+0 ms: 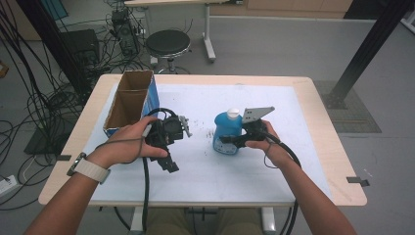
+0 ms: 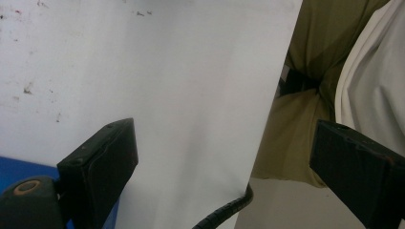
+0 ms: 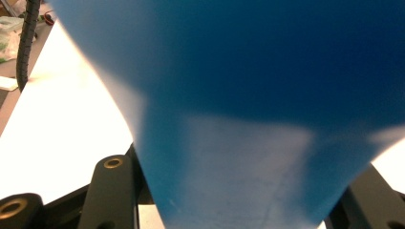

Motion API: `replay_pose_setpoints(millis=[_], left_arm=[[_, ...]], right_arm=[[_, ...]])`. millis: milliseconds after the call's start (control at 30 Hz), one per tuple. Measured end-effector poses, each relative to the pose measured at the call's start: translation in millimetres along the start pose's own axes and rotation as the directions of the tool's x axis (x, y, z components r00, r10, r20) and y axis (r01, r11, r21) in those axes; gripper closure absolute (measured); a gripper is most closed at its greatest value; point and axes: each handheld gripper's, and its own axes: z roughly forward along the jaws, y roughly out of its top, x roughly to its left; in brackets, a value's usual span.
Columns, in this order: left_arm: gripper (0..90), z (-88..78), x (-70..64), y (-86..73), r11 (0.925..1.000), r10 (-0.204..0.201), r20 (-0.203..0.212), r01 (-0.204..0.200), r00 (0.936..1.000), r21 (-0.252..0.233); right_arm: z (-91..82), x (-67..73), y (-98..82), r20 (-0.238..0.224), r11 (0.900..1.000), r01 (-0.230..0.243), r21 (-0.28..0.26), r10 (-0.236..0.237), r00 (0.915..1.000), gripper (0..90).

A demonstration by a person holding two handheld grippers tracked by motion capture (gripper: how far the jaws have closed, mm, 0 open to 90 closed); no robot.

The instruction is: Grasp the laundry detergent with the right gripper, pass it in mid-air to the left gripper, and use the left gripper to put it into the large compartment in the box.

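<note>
A blue bottle (image 1: 226,128) with a white cap stands upright on the white mat (image 1: 235,171), right of the middle. From the right, my right gripper (image 1: 236,141) is shut on its lower body, with a grey plate above it. In the right gripper view the blue bottle (image 3: 248,95) sits blurred and very close between the black jaws of the right gripper (image 3: 239,195). My left gripper (image 1: 169,159) is held just above the mat left of the middle, pointing back toward the person. The left gripper (image 2: 222,138) is open, jaws wide apart with nothing between them.
An open cardboard box (image 1: 128,100) with a blue side lies at the table's back left. Beyond the table are a black stool (image 1: 168,43) and tangled cables (image 1: 44,98). A black cable (image 1: 145,186) trails off the front edge. The person's lap (image 2: 305,119) is close to that edge.
</note>
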Motion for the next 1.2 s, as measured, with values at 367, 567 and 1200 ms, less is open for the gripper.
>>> replay_pose_setpoints(millis=[367, 567, 1200], left_arm=[[9.6, -0.1, 0.3, -0.2, 1.0, -0.001, -0.002, 0.001, 1.0, -0.003], [9.6, -0.4, 0.4, -0.6, 1.0, -0.004, -0.003, 0.004, 1.0, -0.008], [9.6, -0.7, 0.5, -1.2, 1.0, -0.005, -0.005, 0.005, 1.0, -0.006]], right_arm=[[0.0, -0.1, 0.2, -0.001, 1.0, 0.0, 0.002, 0.0, 1.0, 43.4], [0.0, -0.1, 0.0, -0.001, 1.0, 0.0, 0.001, 0.0, 1.0, 43.4], [0.1, 0.0, -0.2, 0.0, 1.0, -0.003, -0.001, 0.003, 1.0, 43.3]])
